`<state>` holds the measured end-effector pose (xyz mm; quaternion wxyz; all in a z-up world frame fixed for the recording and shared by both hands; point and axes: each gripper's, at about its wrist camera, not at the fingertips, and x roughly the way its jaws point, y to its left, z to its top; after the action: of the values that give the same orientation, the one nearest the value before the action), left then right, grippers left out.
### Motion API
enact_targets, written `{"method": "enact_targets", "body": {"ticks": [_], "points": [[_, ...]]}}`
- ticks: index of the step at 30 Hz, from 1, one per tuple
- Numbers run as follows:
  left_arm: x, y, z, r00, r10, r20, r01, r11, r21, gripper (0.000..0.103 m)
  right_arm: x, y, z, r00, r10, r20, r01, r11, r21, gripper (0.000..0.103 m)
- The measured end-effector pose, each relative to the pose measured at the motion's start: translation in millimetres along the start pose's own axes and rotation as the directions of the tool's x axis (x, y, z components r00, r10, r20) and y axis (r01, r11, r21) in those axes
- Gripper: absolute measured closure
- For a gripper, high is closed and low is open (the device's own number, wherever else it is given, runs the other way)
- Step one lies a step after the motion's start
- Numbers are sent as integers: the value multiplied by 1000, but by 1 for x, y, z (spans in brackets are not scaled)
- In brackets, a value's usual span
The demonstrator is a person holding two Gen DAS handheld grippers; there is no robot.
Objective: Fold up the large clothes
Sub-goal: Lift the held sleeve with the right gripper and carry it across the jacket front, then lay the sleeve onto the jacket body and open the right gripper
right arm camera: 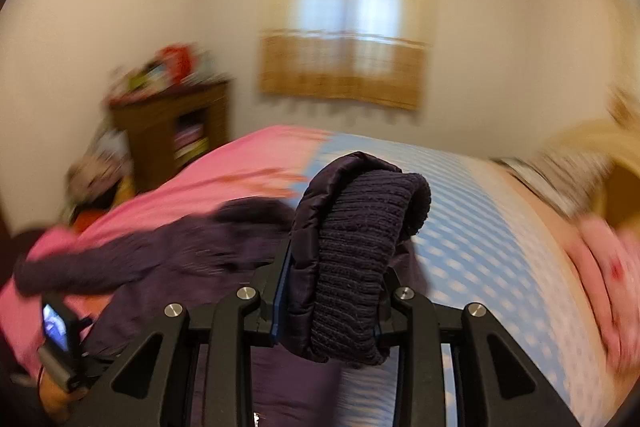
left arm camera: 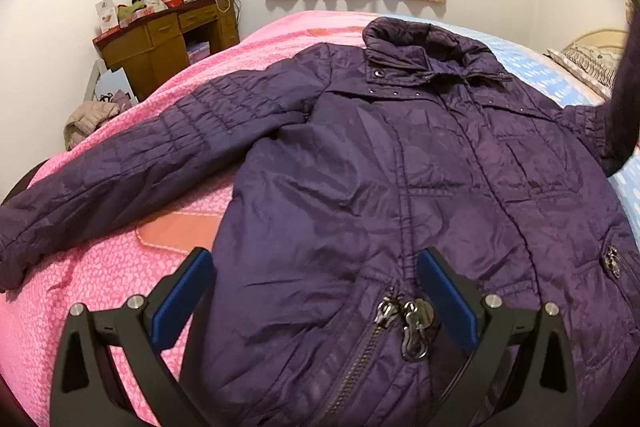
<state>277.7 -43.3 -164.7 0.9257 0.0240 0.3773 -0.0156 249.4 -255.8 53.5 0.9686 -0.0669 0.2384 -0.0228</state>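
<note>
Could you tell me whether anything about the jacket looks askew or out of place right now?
The purple jacket lies flat, but one sleeve cuff is lifted, pinched in the right gripper.

Purple jacket (left arm camera: 400,163) on pink bedspread (left arm camera: 132,291)

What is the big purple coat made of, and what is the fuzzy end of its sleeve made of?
The purple quilted jacket looks like thin, slightly shiny nylon or polyester: it has a soft sheen, fine crinkles and stitched puffy panels, so it is probably padded. The dark ribbed knit cuff looks like wool or acrylic yarn, matte with clear knitted ridges. The right hand-held gripper is shut on it.
</note>
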Motion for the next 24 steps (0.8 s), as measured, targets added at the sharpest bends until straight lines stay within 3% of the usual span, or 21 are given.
{"method": "enact_targets", "body": {"ticks": [3, 4, 5, 6, 7, 9, 14, 20, 22, 24], "points": [[-5, 7, 0, 1000, 1, 1, -1, 1000, -9, 0, 38, 80, 3, 993, 106, -42, -111, 987, -120, 71], [-8, 10, 0, 1000, 2, 4, -2, 1000, -12, 0, 61, 110, -4, 982, 167, -85, -179, 972, -154, 66], [-10, 13, 0, 1000, 7, 6, -7, 1000, -14, 0, 73, 125, -11, 972, 209, -104, -223, 964, -145, 60], [-12, 17, 0, 1000, 12, 8, -12, 1000, -15, 0, 89, 140, -20, 954, 270, -128, -284, 952, -112, 38], [-15, 21, 0, 1000, 16, 9, -16, 1000, -17, 0, 108, 151, -32, 932, 324, -163, -338, 939, -65, 26], [-20, 31, 1, 1000, 28, 11, -28, 999, -19, 0, 128, 161, -52, 905, 376, -200, -383, 924, 3, 26], [-33, 52, 18, 999, 6, 34, -5, 999, -43, 0, 145, 137, -95, 939, 246, -241, -255, 967, -6, 26], [-13, 16, 58, 987, -157, 27, 157, 987, 22, 0, 153, 23, -116, 965, 39, -261, -1, 990, 144, 26], [8, -2, 67, 982, -188, -21, 189, 981, 39, 4, 152, 2, -126, 967, 32, -252, 18, 981, 193, 26], [28, -14, 70, 974, -218, -66, 221, 974, 40, 18, 150, -6, -137, 966, 39, -255, 15, 978, 208, 26]]}}
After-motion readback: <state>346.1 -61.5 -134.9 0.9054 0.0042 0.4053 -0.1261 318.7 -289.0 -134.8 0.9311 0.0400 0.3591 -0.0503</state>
